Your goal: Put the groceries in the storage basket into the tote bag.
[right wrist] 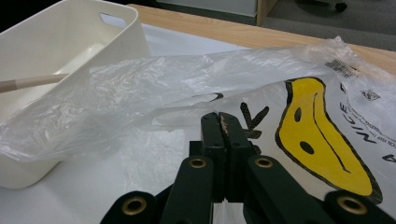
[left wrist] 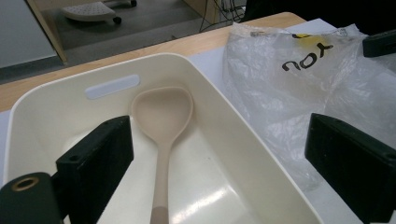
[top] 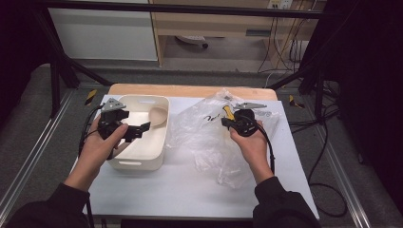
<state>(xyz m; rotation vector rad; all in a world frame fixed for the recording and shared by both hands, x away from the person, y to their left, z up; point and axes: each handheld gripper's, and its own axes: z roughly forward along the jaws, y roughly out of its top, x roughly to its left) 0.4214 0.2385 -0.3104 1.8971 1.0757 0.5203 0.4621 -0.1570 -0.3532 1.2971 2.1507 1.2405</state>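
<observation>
Pinching plastic bag [right wrist: 187, 88] edge, right claw [right wrist: 223, 122] pressed together; left claw [left wrist: 215, 154] spread above bin [left wrist: 243, 135] rim.

Spoon [left wrist: 161, 122] in bin [top: 157, 137], bag [top: 204, 137] right

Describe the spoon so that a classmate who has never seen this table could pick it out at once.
Start at the white sheet covering the table, then find the cream tub on its left side, beside the clear bag. The spoon lies inside the tub, bowl toward the far handle slot: beige, long-handled, and the one thing in there.
</observation>
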